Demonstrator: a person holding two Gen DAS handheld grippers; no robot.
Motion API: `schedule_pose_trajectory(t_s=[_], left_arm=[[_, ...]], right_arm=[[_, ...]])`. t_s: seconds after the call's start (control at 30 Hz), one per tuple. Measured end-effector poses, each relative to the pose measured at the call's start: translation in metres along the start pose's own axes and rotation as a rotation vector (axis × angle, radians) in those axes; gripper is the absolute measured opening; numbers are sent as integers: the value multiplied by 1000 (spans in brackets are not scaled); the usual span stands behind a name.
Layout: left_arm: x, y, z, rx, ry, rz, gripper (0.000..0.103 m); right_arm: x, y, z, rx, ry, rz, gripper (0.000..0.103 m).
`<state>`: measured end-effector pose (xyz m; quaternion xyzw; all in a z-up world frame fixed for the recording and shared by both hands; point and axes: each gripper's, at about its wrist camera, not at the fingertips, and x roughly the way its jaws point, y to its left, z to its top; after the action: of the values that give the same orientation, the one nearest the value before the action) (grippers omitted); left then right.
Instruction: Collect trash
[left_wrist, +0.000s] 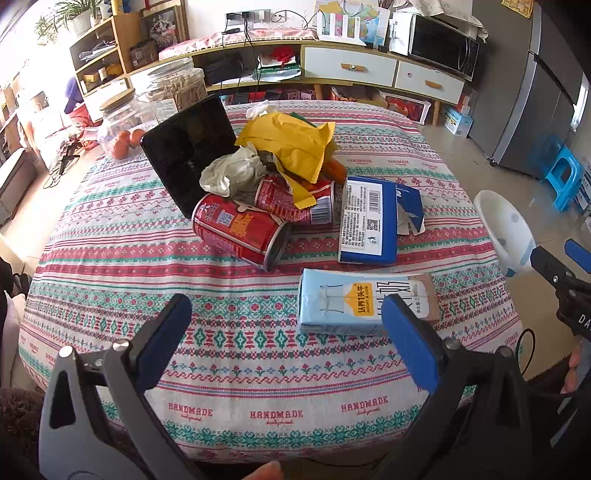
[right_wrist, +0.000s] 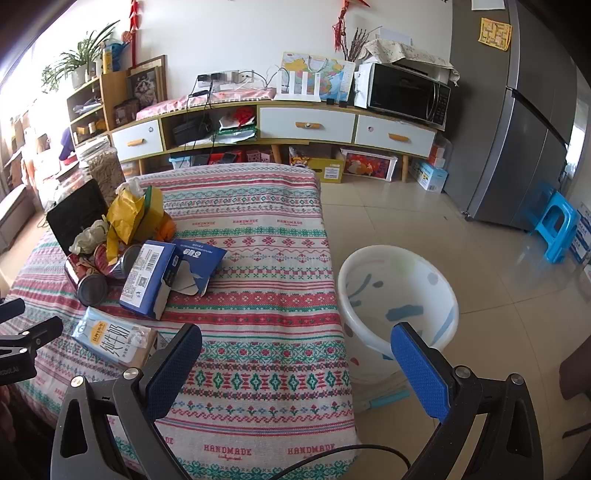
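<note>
Lying right of centre, light, crushable milk carton (left_wrist: 364, 304): grip across long sides; left gripper (left_wrist: 286, 334) and right gripper (right_wrist: 297, 367) gape wide, empty.

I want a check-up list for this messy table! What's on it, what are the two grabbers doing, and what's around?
Surface: patterned tablecloth, covering the table.
Job's things: light-blue milk carton lying flat; blue box torn open; two red cans on their sides; yellow wrapper; crumpled bag; white bucket on the floor.
Clutter: black tablet; jars.
Grippers: left gripper open, empty; right gripper open, empty.
Cables: black cable.
Surroundings: microwave, fridge, blue stool.
</note>
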<state>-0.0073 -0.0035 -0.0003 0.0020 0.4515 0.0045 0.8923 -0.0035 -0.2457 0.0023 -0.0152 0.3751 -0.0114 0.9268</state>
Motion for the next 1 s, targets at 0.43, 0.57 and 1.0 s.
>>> schedule_pose_trajectory(t_s=[0.43,0.57,1.0], left_arm=[[-1,2,-1,-2,2,-7,102],[0,2,-2,1,1,-2,102],[3,1,-3,7,9,-13,102]], right_arm=[[0,-1,-1,0,-4,-2,103],[0,-2,-1,4,-4,-2,103],[-1,-2,-1,6,-4,-2,103]])
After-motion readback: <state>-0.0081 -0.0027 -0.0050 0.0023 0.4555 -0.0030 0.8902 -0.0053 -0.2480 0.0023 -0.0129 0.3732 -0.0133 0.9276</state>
